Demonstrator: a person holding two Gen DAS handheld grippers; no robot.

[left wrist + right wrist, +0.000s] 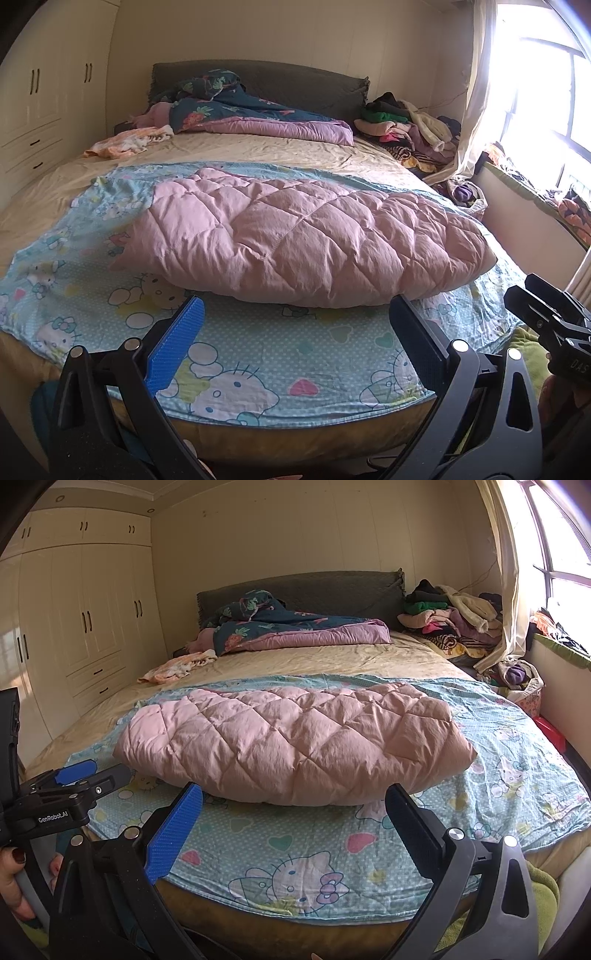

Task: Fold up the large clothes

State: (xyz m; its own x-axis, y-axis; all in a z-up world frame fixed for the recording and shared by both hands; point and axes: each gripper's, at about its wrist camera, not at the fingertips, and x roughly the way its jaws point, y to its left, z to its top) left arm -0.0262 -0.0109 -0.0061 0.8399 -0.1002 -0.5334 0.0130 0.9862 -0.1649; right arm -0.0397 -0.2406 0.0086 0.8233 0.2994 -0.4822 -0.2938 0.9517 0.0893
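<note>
Currently pink quilted padded garment (295,236) lies folded on blue cartoon-print sheet (258,354), long axis left-right, just ahead of both claws; L gripper (295,332) & R gripper (295,819) wide open, empty, approx equidistant

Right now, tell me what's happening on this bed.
A person holds a pair of tongs in each hand at the foot of the bed. Both the left tongs and the right tongs are open and empty, short of the pink quilted piece. It lies folded over on a blue cartoon-print sheet, touched by neither. A loose clothes pile sits by the headboard.
</note>
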